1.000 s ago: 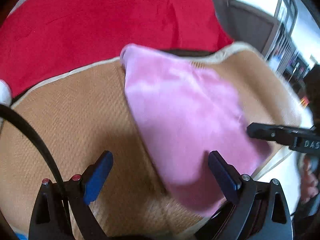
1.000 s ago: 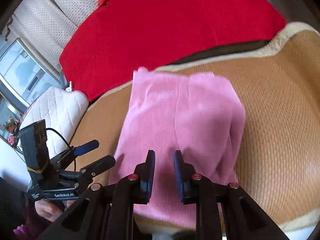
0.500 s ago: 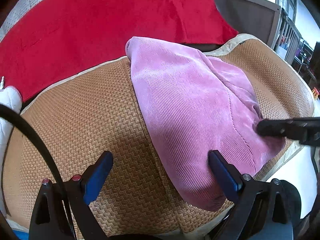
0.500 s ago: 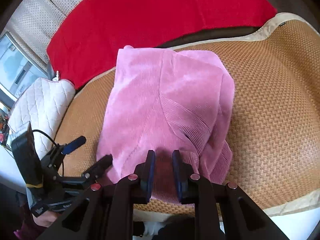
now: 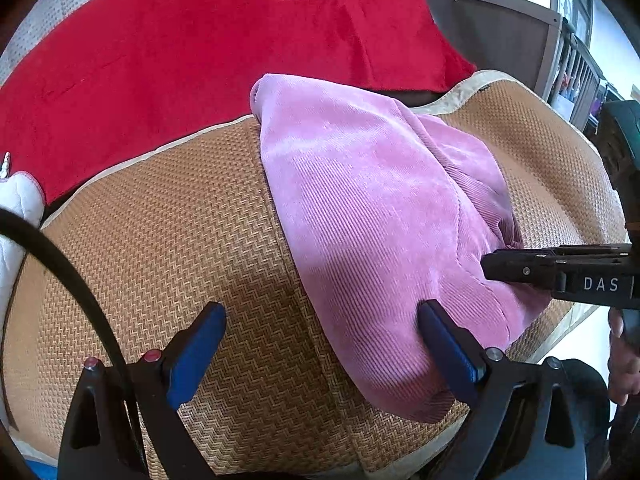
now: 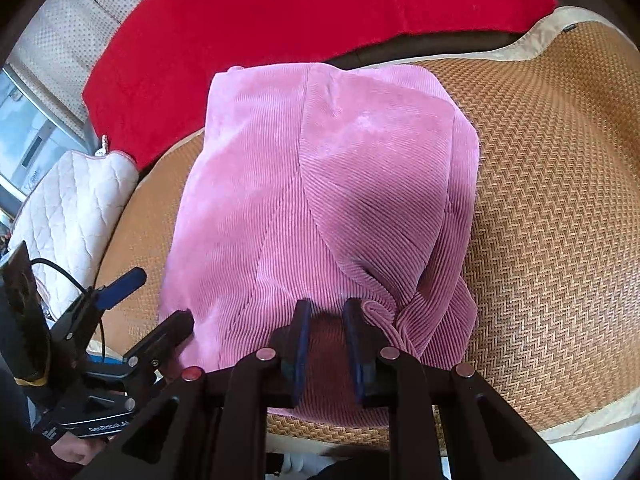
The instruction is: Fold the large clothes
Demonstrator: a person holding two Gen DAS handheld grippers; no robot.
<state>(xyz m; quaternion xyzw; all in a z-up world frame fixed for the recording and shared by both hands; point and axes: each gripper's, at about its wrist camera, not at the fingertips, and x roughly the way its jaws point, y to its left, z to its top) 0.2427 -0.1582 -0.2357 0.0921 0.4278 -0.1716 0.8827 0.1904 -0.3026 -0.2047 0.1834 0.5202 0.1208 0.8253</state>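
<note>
Across the back, a red plush blanket (image 5: 200, 52) bordered our woven tan mat (image 5: 168, 240), whose herringbone surface lay bare to either side. On the mat sat the pink corduroy garment (image 6: 320, 200), folded into a rough rectangle, its near edge bunched. Our left gripper (image 5: 320, 344) stood spread wide at the garment's left edge. Our right gripper (image 6: 326, 320) was nearly together; we cannot tell whether it pinched cloth.
</note>
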